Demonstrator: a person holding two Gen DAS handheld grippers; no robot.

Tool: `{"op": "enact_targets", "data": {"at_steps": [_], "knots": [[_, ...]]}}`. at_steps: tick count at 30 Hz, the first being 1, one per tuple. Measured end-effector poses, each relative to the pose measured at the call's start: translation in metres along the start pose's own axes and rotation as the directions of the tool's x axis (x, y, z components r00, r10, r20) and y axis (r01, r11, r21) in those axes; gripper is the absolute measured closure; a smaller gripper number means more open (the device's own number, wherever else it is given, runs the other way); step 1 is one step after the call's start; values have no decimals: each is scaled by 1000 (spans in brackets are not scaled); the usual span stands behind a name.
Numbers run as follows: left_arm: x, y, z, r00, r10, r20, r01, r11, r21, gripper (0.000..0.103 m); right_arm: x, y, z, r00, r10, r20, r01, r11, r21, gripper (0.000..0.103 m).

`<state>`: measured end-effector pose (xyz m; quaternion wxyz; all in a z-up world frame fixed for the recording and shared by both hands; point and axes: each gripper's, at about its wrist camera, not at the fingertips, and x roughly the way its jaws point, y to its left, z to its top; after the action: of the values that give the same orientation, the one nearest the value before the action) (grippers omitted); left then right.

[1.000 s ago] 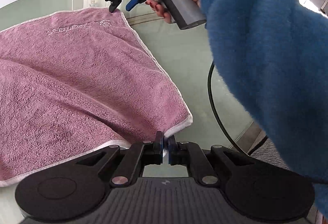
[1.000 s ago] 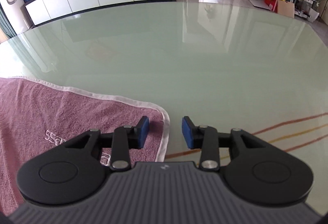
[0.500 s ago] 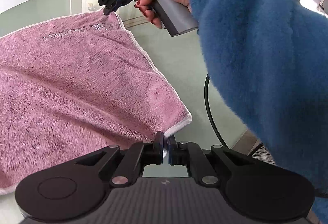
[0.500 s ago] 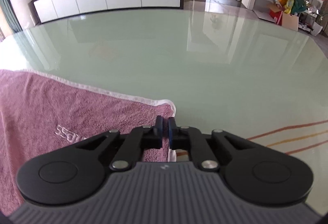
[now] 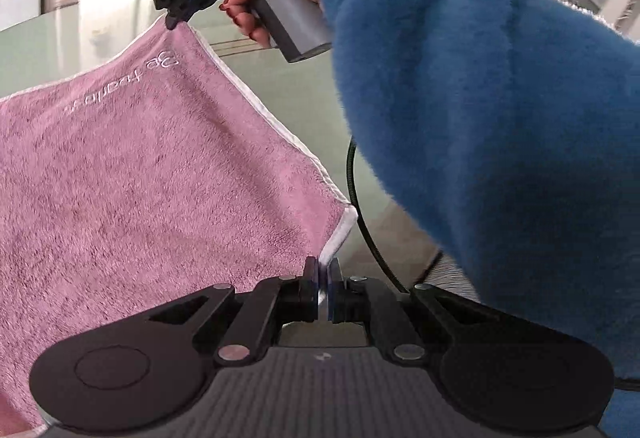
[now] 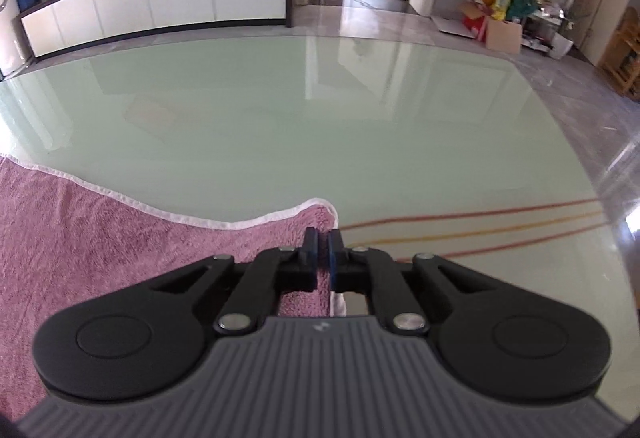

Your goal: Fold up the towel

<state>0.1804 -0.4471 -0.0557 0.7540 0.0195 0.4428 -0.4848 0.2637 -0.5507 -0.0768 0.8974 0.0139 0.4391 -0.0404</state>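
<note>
Left gripper (image 5: 323, 278): pinched on towel's (image 5: 140, 165) near white-hemmed corner; thin bite could slip
Right gripper (image 6: 323, 248): clamped on far corner, lifted
Towel: pink, spread over glass table (image 6: 320, 109); uneven pull skews fold

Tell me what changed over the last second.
The right gripper closed on the pink towel's far corner and lifted it off the glass table. The left gripper stayed clamped on the near corner, now raised too, stretching the white-trimmed edge between them.
</note>
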Motion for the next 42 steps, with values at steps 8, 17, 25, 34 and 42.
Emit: {"op": "enact_targets", "data": {"at_steps": [8, 17, 25, 34, 42], "knots": [[-31, 45, 4, 998, 54, 20, -53, 996, -66, 99, -15, 16, 8, 1000, 24, 12, -24, 1000, 1, 98], [-80, 111, -28, 966, 258, 34, -250, 956, -151, 99, 7, 117, 25, 991, 135, 25, -133, 989, -65, 98], [-102, 148, -68, 946, 324, 10, -312, 916, -252, 99, 25, 173, 32, 985, 169, 16, -167, 981, -100, 98], [-146, 133, -76, 942, 334, 30, -313, 908, -277, 99, 25, 201, 26, 982, 187, 11, -185, 977, -107, 98], [-175, 127, -128, 934, 354, 41, -324, 892, -315, 99, 26, 224, 29, 980, 197, 16, -194, 973, -124, 98]]}}
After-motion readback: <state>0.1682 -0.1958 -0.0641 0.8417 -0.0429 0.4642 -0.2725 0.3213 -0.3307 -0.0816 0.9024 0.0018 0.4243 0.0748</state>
